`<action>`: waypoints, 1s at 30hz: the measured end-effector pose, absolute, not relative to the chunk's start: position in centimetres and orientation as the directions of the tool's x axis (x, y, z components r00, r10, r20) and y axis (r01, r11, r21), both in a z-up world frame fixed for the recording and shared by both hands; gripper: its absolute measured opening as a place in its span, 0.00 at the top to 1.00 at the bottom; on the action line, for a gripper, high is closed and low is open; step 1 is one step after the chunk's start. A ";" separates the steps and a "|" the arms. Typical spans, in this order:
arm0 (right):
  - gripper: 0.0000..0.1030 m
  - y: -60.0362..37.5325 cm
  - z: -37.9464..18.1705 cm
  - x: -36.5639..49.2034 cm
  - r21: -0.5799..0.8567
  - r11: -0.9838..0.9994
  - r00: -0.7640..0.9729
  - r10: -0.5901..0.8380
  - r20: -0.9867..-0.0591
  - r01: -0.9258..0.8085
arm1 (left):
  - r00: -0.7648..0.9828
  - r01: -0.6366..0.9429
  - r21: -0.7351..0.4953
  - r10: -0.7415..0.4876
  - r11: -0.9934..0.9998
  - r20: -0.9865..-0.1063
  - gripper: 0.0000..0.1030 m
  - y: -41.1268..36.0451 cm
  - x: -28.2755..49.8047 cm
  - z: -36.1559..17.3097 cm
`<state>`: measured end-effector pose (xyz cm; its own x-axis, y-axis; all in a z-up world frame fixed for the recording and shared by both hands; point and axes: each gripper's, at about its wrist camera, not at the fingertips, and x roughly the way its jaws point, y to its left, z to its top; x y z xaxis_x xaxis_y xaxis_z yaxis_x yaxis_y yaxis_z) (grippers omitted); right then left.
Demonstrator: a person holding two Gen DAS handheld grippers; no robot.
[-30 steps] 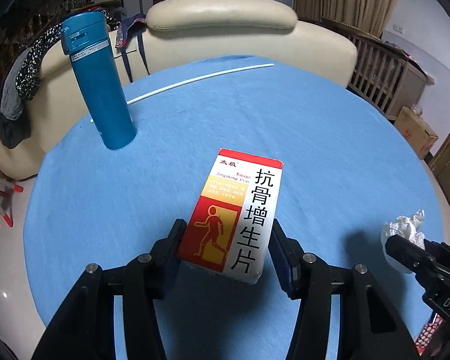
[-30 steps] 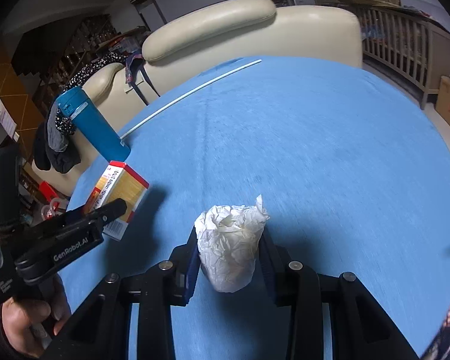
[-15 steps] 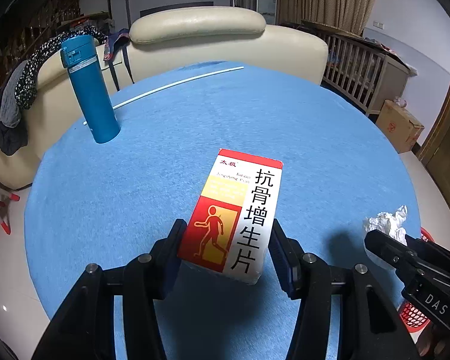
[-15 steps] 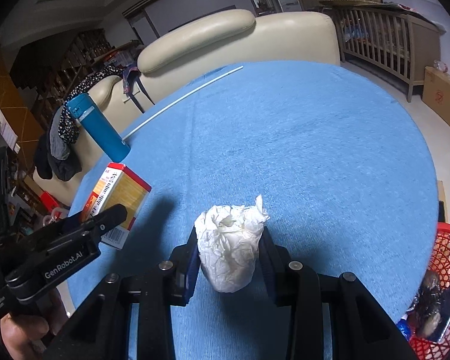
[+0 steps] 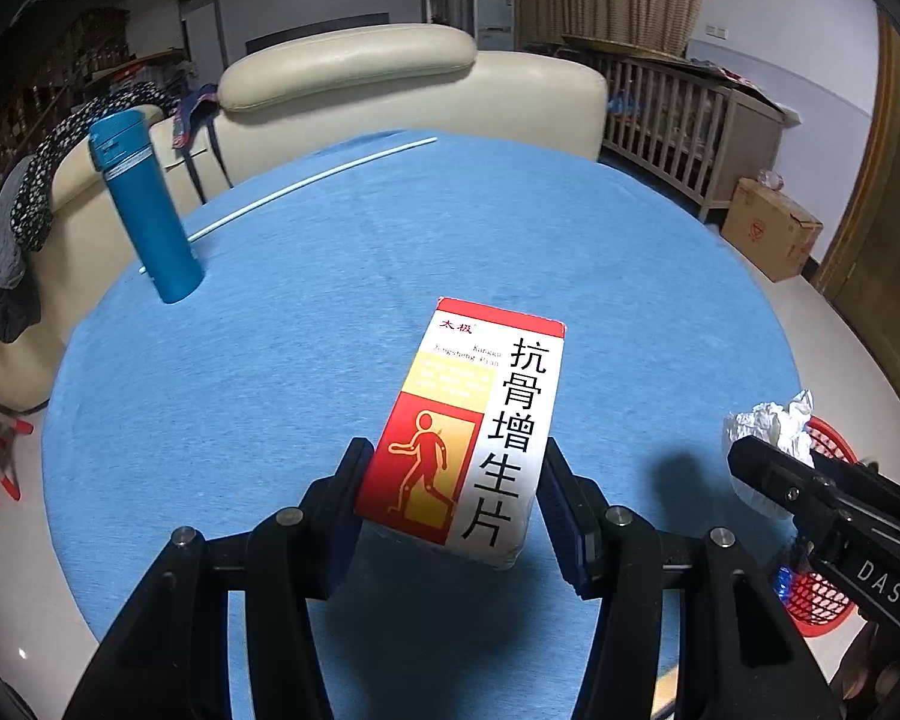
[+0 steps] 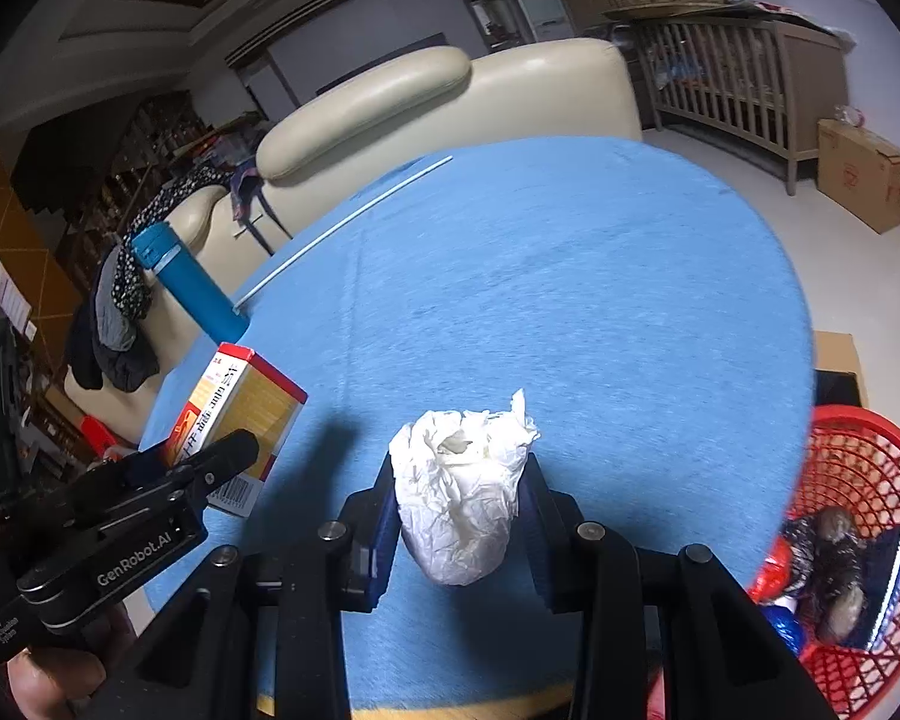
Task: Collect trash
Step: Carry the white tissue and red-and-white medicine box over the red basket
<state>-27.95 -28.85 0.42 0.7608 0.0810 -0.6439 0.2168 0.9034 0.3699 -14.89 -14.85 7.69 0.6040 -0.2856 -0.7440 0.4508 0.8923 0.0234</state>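
The left gripper point(image 5: 450, 498) pinches a red and white medicine box point(image 5: 471, 432) by its sides, and the right gripper point(image 6: 459, 516) squeezes a crumpled tissue point(image 6: 459, 495), both lifted above the blue table point(image 5: 306, 360). Past the table's edge, low on the floor, a red basket point(image 6: 858, 480) already holds trash. Farther off, a blue flask point(image 5: 144, 216) and a white stick point(image 5: 312, 183) sit on the table. Released short of the rim, the light tissue could drift onto the floor, and the box might slip if tilted.
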 end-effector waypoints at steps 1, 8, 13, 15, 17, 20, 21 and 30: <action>0.63 -29.2 0.5 -28.4 0.371 0.902 0.764 0.075 -0.641 0.222 | 0.601 0.459 0.021 -0.293 0.888 -0.744 0.46 -15.2 -15.1 7.7; 0.63 -32.0 0.7 -31.7 0.376 0.885 0.779 0.025 -0.626 0.273 | 0.572 0.524 0.010 -0.343 0.852 -0.745 0.46 -17.7 -17.1 7.9; 0.63 -34.6 0.7 -34.3 0.375 0.870 0.783 -0.019 -0.622 0.319 | 0.551 0.570 0.004 -0.378 0.822 -0.744 0.46 -19.7 -18.6 8.0; 0.63 -36.0 0.6 -35.5 0.373 0.861 0.781 -0.044 -0.623 0.346 | 0.546 0.587 0.010 -0.387 0.810 -0.743 0.46 -20.7 -19.3 8.1; 0.63 -37.2 0.4 -36.6 0.374 0.851 0.778 -0.063 -0.625 0.369 | 0.540 0.606 0.015 -0.397 0.796 -0.743 0.46 -21.6 -19.9 8.1; 0.63 -39.2 0.0 -38.4 0.370 0.833 0.768 -0.098 -0.633 0.411 | 0.527 0.633 0.020 -0.411 0.774 -0.744 0.46 -22.8 -20.8 8.0; 0.63 -39.8 -0.2 -38.9 0.370 0.827 0.764 -0.107 -0.637 0.424 | 0.520 0.642 0.020 -0.416 0.766 -0.746 0.46 -23.3 -21.1 8.0; 0.63 -42.1 -0.4 -41.8 0.344 0.811 0.747 -0.163 -0.644 0.473 | 0.492 0.697 0.041 -0.436 0.716 -0.753 0.46 -26.6 -23.1 8.0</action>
<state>-41.79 -42.06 -0.41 0.7473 -0.1627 -0.6442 0.4731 0.8111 0.3439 -23.14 -26.57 7.95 0.4922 -0.4359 -0.7535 0.6967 0.7162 0.0408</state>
